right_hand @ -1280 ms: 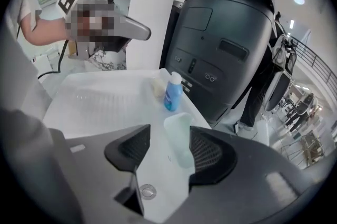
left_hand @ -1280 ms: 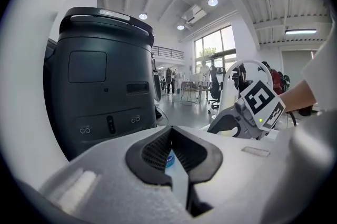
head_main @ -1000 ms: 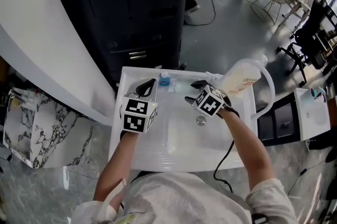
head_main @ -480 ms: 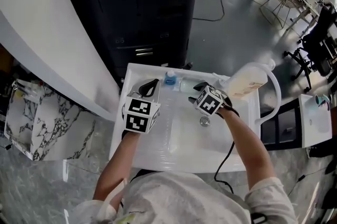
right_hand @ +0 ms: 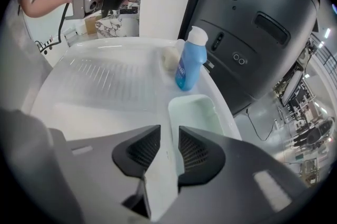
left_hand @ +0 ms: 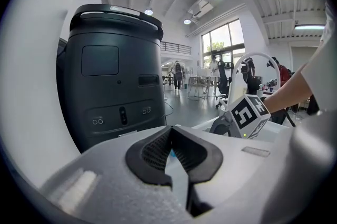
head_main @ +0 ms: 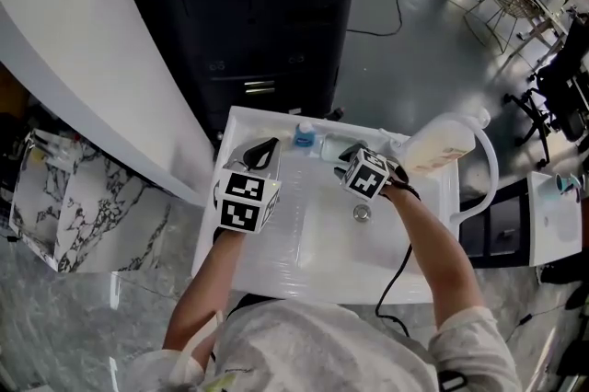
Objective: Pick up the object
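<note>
A pale green soap dish (right_hand: 196,112) lies on the back ledge of the white sink (right_hand: 95,107), with a small blue bottle (right_hand: 188,62) upright just beyond it. My right gripper (right_hand: 169,136) straddles the dish's near left rim; its jaws are closing, with a little gap still showing at the pads. In the head view the right gripper (head_main: 345,153) is at the sink's back edge, beside the blue bottle (head_main: 305,138). My left gripper (head_main: 262,151) hovers over the sink's back left, its tips together and holding nothing. The left gripper view shows those fingertips (left_hand: 158,146) meeting.
A big cream bottle (head_main: 437,146) lies at the sink's back right under a white arched faucet (head_main: 492,169). A tall black machine (head_main: 267,13) stands right behind the sink. The drain (head_main: 362,213) is in the basin. Marble panels lean at the left.
The right gripper's jaws have narrowed from wide open and sit a little closer to the back ledge. The left gripper has barely moved.
</note>
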The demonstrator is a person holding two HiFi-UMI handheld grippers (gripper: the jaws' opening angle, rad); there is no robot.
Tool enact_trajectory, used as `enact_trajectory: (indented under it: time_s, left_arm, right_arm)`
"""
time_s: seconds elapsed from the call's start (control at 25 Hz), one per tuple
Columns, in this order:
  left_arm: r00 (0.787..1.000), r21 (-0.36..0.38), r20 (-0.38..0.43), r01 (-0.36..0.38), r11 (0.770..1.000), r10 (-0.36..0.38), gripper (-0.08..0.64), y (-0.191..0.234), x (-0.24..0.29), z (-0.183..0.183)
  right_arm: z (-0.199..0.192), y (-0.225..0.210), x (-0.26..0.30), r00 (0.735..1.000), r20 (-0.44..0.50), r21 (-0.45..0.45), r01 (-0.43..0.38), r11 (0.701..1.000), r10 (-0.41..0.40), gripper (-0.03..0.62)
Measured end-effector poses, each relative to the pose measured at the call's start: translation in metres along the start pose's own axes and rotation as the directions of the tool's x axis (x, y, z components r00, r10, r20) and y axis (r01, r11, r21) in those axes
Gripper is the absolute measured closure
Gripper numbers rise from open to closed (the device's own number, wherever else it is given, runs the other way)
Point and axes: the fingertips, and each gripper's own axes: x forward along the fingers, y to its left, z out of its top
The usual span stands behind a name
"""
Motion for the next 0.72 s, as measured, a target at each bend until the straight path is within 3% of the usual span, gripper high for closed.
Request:
enact_trajectory:
  time_s: [0.2, 0.4, 0.72]
  left_arm:
    - [1.0, -0.004, -0.005, -0.022, 1.0, 0.022, 0.555, 0.009, -0.003, -0.002]
    - [1.0, -0.004, -0.009, -0.025, 1.0, 0.025, 0.555, 0.011, -0.004, -0.003]
    - [1.0, -0.002, -0.015, -0.027, 1.0, 0.027, 0.555, 0.013, -0.004, -0.004]
  right_arm:
    - [-0.001, 0.002, 0.003, 0.999, -0.024, -0.021, -0.033, 0.999, 0.032, 0.502]
    - [0.001, 0.003, 0.004, 0.999, -0.024, -0.025, -0.049, 0.998, 0.048, 0.572]
    - [0.001, 0.006, 0.003, 0.996, -0.024, -0.03, -0.081, 0.996, 0.08, 0.583]
